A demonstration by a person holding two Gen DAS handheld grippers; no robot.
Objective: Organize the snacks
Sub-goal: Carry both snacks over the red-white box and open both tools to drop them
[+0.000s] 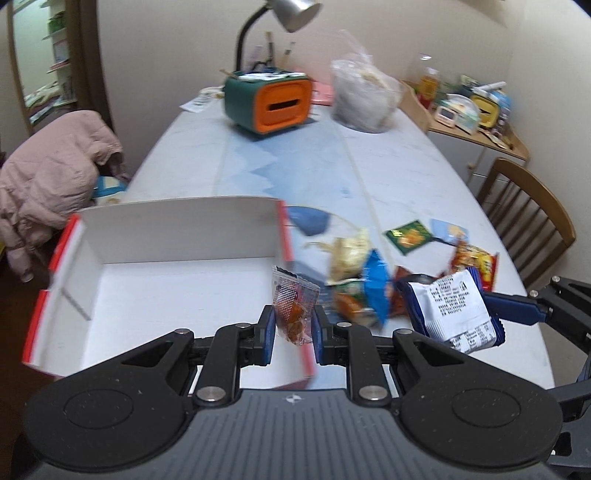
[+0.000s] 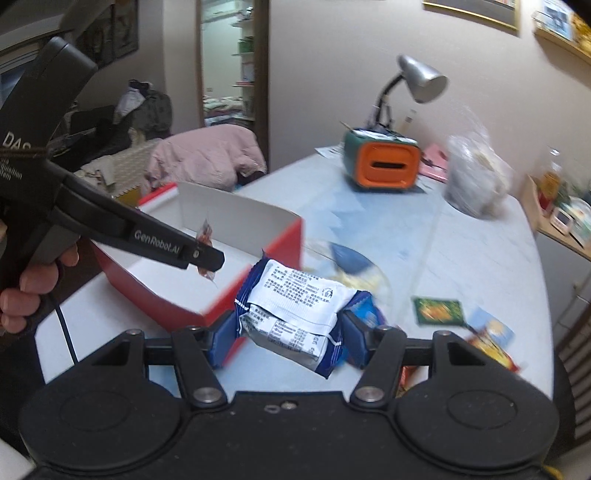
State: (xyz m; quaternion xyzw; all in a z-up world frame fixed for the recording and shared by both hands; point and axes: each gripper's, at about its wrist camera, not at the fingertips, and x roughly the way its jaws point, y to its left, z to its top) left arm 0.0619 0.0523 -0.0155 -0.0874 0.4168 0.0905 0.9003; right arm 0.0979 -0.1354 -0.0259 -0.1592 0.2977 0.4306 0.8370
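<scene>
Left wrist view
- Left gripper: pressed together on a small clear sachet with an orange-red filling; the sachet stands upright between the blue pads, over the box's near right corner.
- Box: white inside, red outside, open-topped, at 10 o'clock from the sachet, on the table.
- Right gripper: enters from 3 o'clock, pinching a white-and-blue packet; its back carries dense black print too small to read.
- Loose snacks: a blurred heap at 2 o'clock from the sachet; a green packet lies beyond it.
- Far end: an orange-and-teal container at 12 o'clock, under a desk lamp.

Right wrist view
- Right gripper: part-spread jaws clamp the white-and-blue packet at its two ends; it hangs tilted, just beside the box's red right wall. The print is unreadable.
- Left gripper: at 10 o'clock, its finger marked "GenRobot.AI", its body "DAS"; the sachet shows over the box.
- Hand: wraps the left gripper's grip at 9 o'clock.
- Green packet: flat on the table at 3 o'clock.
</scene>
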